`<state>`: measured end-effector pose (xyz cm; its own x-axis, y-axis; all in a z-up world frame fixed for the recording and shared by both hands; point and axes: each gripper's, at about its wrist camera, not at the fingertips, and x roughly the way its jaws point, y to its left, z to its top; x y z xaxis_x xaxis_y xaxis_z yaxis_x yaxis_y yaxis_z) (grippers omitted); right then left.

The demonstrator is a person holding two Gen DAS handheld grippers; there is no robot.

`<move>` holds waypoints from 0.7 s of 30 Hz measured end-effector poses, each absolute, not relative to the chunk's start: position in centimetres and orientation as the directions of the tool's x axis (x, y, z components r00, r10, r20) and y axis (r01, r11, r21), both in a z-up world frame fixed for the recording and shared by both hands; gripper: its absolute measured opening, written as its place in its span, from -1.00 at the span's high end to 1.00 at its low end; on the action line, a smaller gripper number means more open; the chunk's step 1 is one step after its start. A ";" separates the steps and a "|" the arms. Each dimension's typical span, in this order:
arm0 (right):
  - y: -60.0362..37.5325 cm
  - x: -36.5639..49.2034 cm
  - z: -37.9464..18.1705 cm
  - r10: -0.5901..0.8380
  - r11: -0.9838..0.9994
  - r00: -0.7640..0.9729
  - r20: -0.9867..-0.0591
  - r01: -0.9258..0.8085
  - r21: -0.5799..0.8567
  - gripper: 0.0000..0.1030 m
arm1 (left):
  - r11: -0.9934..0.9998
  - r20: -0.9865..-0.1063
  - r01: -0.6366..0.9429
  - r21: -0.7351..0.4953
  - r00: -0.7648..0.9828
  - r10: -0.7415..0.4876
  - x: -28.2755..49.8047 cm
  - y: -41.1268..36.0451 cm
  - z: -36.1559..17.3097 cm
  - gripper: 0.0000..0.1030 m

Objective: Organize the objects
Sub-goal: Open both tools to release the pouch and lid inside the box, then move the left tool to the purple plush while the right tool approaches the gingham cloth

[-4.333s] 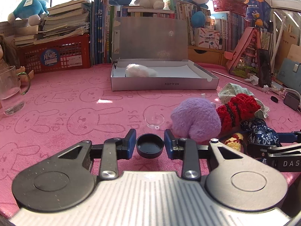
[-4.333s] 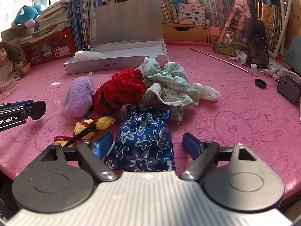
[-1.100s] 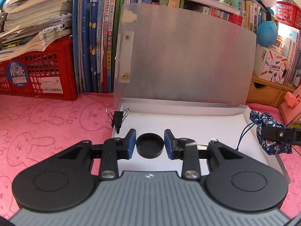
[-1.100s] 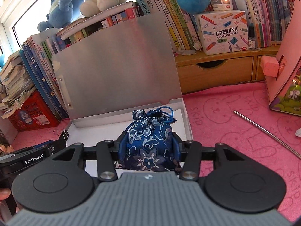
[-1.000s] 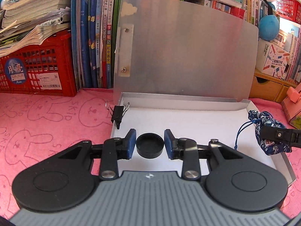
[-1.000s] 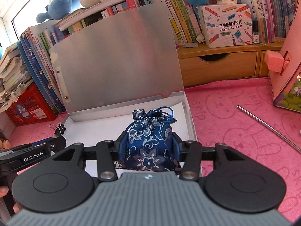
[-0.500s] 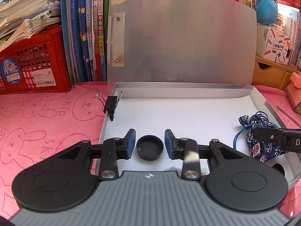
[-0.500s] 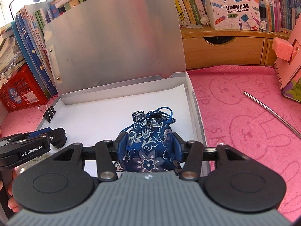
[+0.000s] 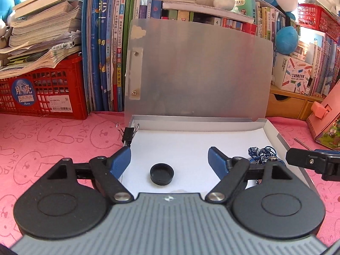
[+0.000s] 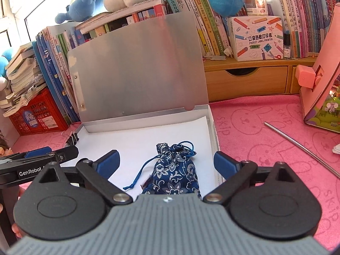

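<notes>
A silver box (image 9: 282, 142) with its lid up stands open on the pink cloth; it also shows in the right wrist view (image 10: 213, 131). A small black round cap (image 9: 162, 173) lies on its white floor, between the spread jaws of my left gripper (image 9: 169, 163), which is open and empty. A blue floral drawstring pouch (image 10: 173, 175) lies at the box's right side, between the spread jaws of my right gripper (image 10: 166, 165), open and empty. The pouch (image 9: 258, 155) shows partly hidden behind my left gripper's right finger.
A black binder clip (image 9: 128, 133) is clipped on the box's left wall. Books and a red crate (image 9: 42, 93) stand behind on the left, a wooden drawer unit (image 10: 246, 80) and a pink house model (image 10: 318, 89) on the right. A metal rod (image 10: 301, 146) lies on the cloth.
Both grippers have opened and drawn back a little. The black cap and the blue pouch were let go and now lie on the box floor.
</notes>
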<state>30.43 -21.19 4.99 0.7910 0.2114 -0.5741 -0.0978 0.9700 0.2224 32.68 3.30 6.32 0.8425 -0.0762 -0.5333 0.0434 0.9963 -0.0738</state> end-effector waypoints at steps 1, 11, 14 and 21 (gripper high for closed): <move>-21.2 30.0 5.3 0.212 0.971 0.795 -0.569 -0.103 0.217 -0.96 | 0.996 -0.525 0.049 -0.072 0.847 -0.079 32.2 3.2 6.6 -0.69; -21.6 25.4 7.9 0.235 0.969 0.821 -0.520 -0.155 0.193 -1.00 | 0.989 -0.461 0.129 -0.070 0.875 -0.147 26.5 2.4 9.2 -0.74; -21.6 23.9 8.4 0.245 0.967 0.827 -0.506 -0.171 0.190 -1.00 | 0.987 -0.444 0.147 -0.072 0.881 -0.163 24.6 2.3 9.8 -0.75; -21.4 20.3 9.0 0.259 0.965 0.833 -0.488 -0.200 0.171 -1.00 | 0.979 -0.430 0.201 -0.029 0.882 -0.193 20.4 1.6 10.3 -0.75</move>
